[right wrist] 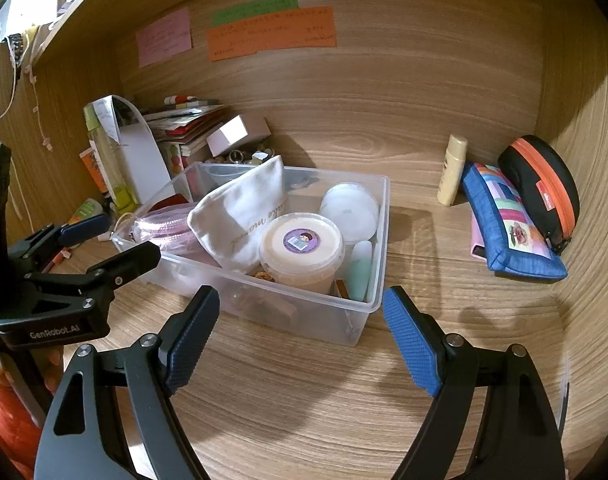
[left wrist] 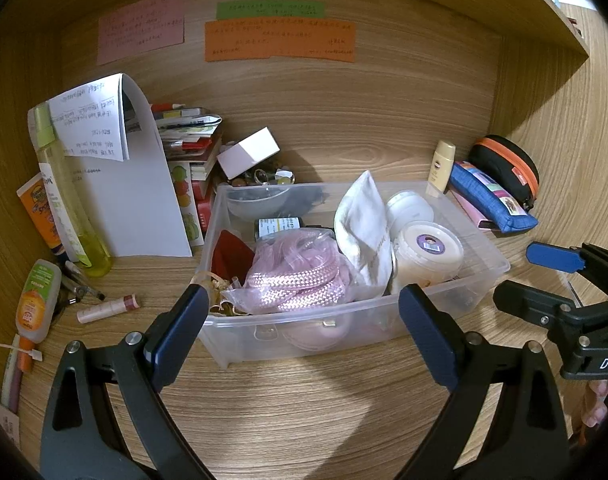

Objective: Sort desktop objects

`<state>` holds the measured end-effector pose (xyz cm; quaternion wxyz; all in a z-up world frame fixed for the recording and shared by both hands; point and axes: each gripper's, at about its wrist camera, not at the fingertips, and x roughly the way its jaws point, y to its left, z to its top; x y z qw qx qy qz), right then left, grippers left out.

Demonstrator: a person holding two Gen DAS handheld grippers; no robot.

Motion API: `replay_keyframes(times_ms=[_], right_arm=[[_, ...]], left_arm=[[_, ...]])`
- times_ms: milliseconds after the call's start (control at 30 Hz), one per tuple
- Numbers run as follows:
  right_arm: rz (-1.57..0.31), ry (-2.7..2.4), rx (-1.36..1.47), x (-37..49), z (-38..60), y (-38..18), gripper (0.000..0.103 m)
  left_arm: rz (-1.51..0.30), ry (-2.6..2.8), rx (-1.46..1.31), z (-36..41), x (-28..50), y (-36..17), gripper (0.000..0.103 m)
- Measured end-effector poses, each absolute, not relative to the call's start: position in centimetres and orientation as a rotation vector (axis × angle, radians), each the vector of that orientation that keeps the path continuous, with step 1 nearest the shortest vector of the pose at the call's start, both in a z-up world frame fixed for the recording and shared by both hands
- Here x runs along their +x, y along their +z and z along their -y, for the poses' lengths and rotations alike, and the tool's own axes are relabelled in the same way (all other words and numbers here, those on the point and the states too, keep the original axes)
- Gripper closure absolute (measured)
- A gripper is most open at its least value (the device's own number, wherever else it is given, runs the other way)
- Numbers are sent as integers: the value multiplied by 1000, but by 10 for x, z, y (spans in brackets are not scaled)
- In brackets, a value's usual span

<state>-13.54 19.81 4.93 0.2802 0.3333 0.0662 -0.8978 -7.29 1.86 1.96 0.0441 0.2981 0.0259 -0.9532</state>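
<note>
A clear plastic bin (left wrist: 488,252) (right wrist: 380,200) stands mid-desk. It holds a white cloth pouch (left wrist: 364,216) (right wrist: 243,208), a tub with a purple sticker (left wrist: 430,246) (right wrist: 299,246), a white jar (right wrist: 350,210) and a pink braided cord (left wrist: 295,276). My left gripper (left wrist: 304,328) hovers open just in front of the bin's near wall, nothing between its fingers. My right gripper (right wrist: 299,336) is open too, near the bin's front right corner, and holds nothing. Each gripper shows at the edge of the other's view.
Left of the bin: a folded paper stand (left wrist: 135,200), a spray bottle (left wrist: 59,184), tubes, a lip balm (left wrist: 107,309), stacked books (left wrist: 191,136), a white box (left wrist: 247,152). Right: a cream bottle (right wrist: 452,170), a blue pouch (right wrist: 512,228), a black case (right wrist: 540,184). Wooden walls enclose the desk.
</note>
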Motion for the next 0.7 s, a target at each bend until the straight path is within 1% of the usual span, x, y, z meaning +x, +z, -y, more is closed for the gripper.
replay_keyframes(times_ms=[333,400,467,700], right_arm=[[-179,-2406,893,-135,-198,50,21],[-182,-2405,893,-135,-198,50,21],[-189,-2406,889,-134,-198,50,21],[-206,-2415,882,-132,-200,52,21]], left_arm=[[-65,-2935,929,-23,-73,20,6],[-60,-2931,927,-24,-72,20,5],[-59,-2931,924,-25,-72,21,3],[-63,-2949,931,-27,-71,22,2]])
